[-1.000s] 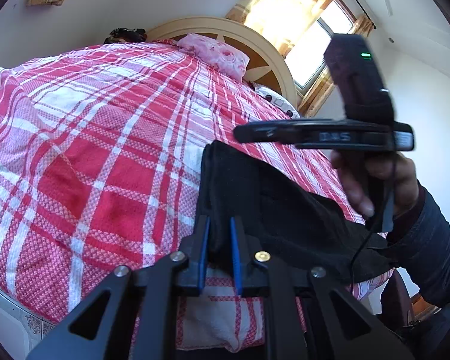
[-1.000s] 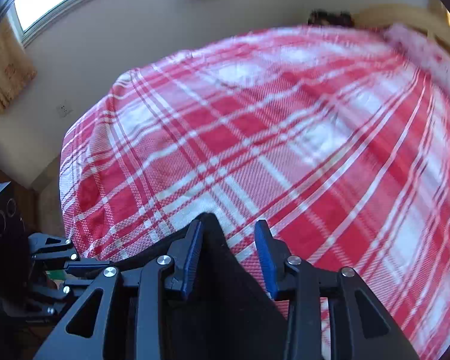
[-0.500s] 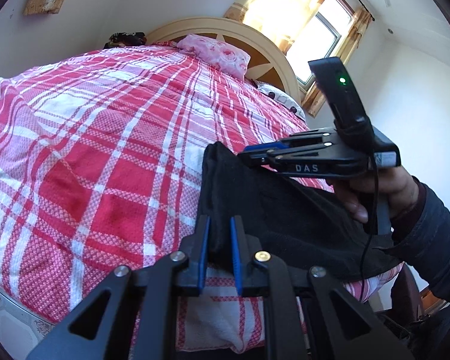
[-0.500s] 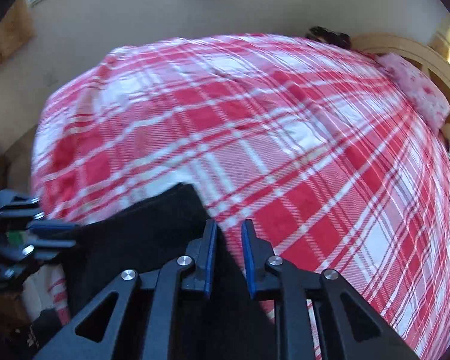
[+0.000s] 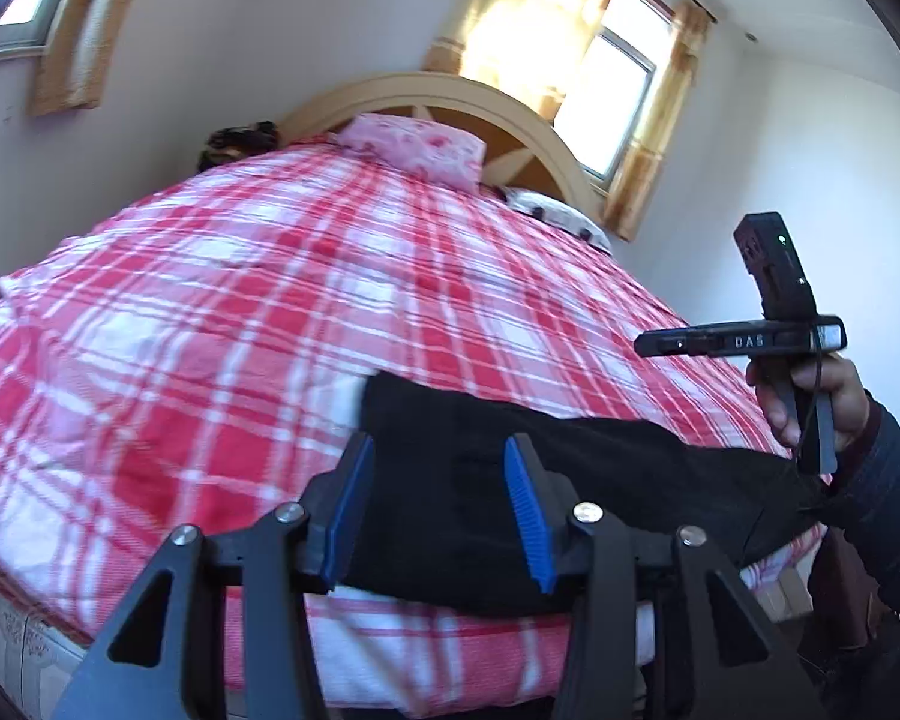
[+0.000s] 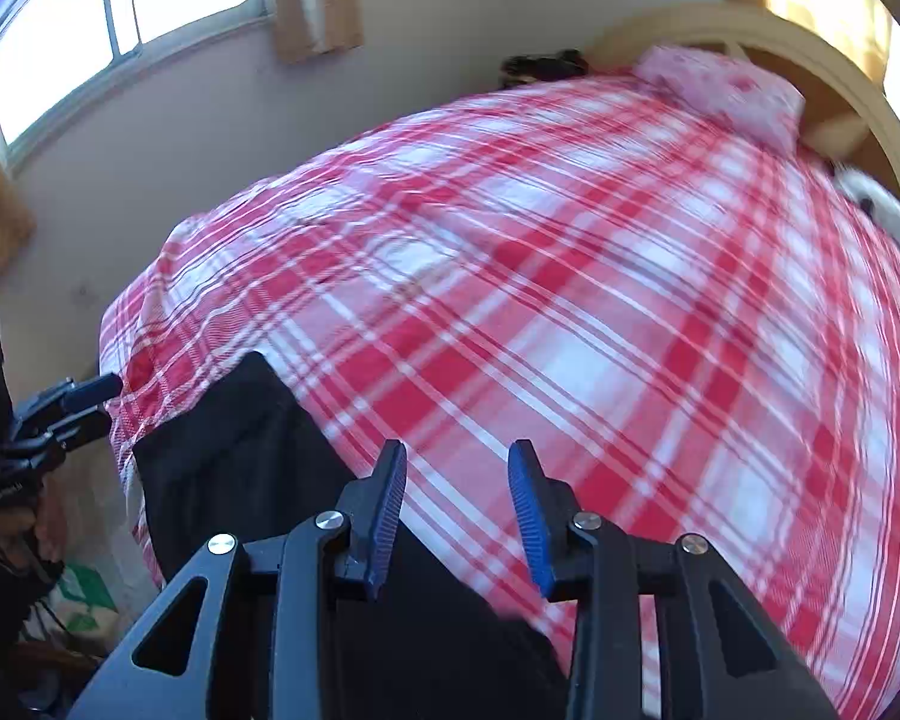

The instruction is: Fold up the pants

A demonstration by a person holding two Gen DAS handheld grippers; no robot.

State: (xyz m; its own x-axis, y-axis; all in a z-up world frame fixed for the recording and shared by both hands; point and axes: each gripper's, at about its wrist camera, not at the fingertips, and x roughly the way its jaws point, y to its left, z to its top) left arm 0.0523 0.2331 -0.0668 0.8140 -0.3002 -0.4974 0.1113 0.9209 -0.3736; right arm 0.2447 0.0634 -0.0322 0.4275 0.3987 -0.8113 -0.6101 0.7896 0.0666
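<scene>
Black pants (image 5: pixel 576 462) lie along the near edge of a bed with a red and white plaid cover (image 5: pixel 270 312). My left gripper (image 5: pixel 435 498) is open above the left part of the pants, holding nothing. My right gripper (image 6: pixel 456 510) is open over the plaid cover, just right of the pants (image 6: pixel 240 456). In the left wrist view the right gripper (image 5: pixel 744 342) is raised in a hand at the right. In the right wrist view the left gripper (image 6: pixel 60 414) shows at the left edge.
A pink pillow (image 5: pixel 417 147) and a curved wooden headboard (image 5: pixel 450 99) stand at the far end of the bed. A white patterned pillow (image 5: pixel 555 213) lies to the right. Windows with curtains (image 5: pixel 606 78) are behind. Bags (image 6: pixel 78 600) sit on the floor at the left.
Both grippers have opened and let go of the pants, which now lie flat on the bed edge. Both grippers have lifted away from the cloth.
</scene>
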